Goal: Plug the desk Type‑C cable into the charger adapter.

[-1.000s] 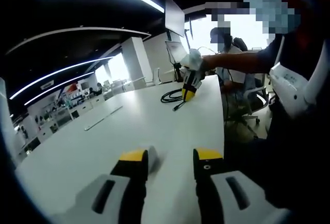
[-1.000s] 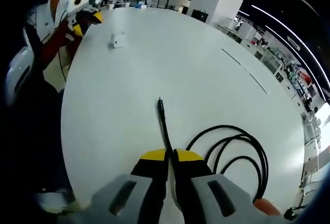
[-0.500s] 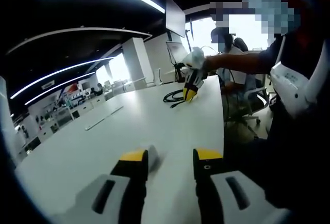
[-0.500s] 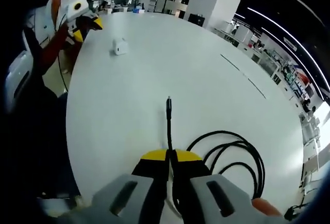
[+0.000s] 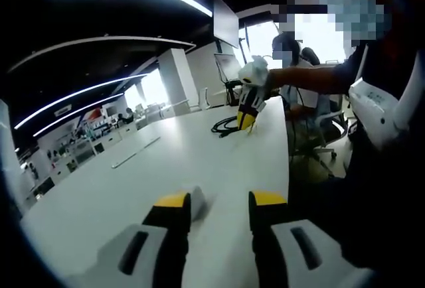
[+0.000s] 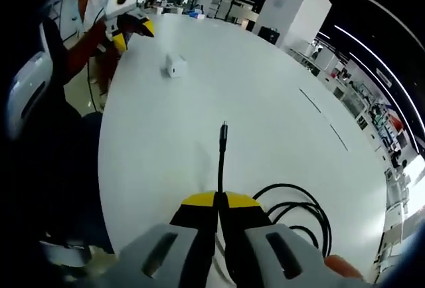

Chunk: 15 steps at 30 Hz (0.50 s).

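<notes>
A small white charger adapter (image 6: 175, 66) lies on the white table (image 6: 272, 102), just in front of my left gripper (image 6: 133, 34). In the left gripper view my left gripper (image 5: 220, 200) stands open low over the table (image 5: 126, 175), with the adapter's corner (image 5: 196, 202) beside its left jaw. My right gripper (image 6: 217, 200) is shut on the black Type-C cable (image 6: 220, 162). Its plug (image 6: 224, 126) sticks out straight ahead, aimed toward the adapter. The cable's coil (image 6: 302, 212) lies behind to the right. Far across the table, the right gripper (image 5: 247, 121) holds the cable above the coil (image 5: 222, 126).
A person's arm (image 5: 305, 79) reaches in from the right, along the table's near edge. Office chairs (image 5: 325, 125) and a monitor (image 5: 224, 19) stand past the far end. A thin slot (image 6: 319, 105) runs across the tabletop. Desks line the background.
My right gripper has risen off the table with the cable, so the plug points forward in the air. It has come a little nearer the adapter. The left gripper has stayed put.
</notes>
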### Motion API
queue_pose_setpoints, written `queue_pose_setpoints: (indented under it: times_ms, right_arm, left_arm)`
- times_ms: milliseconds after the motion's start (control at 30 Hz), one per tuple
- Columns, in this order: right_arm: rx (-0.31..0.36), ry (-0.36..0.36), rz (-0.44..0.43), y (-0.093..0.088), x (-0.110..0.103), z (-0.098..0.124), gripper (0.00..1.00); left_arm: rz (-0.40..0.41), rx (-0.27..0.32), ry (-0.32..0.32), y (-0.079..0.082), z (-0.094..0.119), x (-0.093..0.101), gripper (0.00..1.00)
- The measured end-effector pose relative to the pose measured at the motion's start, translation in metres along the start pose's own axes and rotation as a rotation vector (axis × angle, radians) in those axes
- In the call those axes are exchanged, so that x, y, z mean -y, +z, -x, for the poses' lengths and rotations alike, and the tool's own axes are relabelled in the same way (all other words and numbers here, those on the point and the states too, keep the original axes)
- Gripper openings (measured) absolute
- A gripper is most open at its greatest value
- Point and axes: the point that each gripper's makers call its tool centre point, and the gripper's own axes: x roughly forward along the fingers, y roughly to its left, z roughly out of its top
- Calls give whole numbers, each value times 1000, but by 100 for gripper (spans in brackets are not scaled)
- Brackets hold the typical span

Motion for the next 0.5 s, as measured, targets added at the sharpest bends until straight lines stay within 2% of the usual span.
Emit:
queue_pose_setpoints:
  times_ms: [500]
  right_arm:
    - [10, 26, 53, 11, -15, -5, 2]
  left_arm:
    - [-1, -8, 2, -3, -1, -1, 34]
